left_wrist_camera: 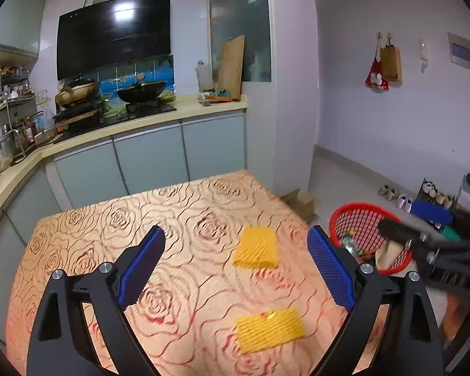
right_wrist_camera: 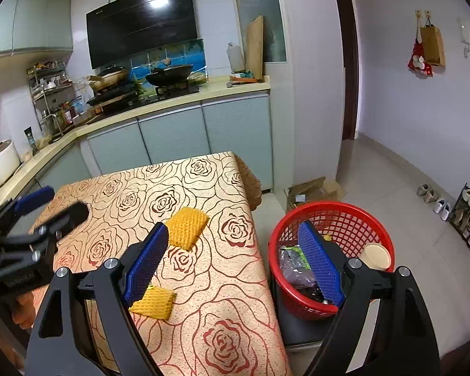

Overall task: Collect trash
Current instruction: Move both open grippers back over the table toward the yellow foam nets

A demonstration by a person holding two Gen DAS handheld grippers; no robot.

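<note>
Both claws, left (left_wrist_camera: 236,264) and right (right_wrist_camera: 233,263), wide open, empty; 2 foam nets (left_wrist_camera: 259,247) on table (left_wrist_camera: 109,219)

No text, label, brand, number or sign can be read in either view. Faint markings are seen on the left gripper (right_wrist_camera: 75,216) body, but they are too blurred to be made out.

right gripper (right_wrist_camera: 235,263) gapes empty between 2 yellow foam nets (right_wrist_camera: 186,227) and red basket (right_wrist_camera: 332,219).
</note>
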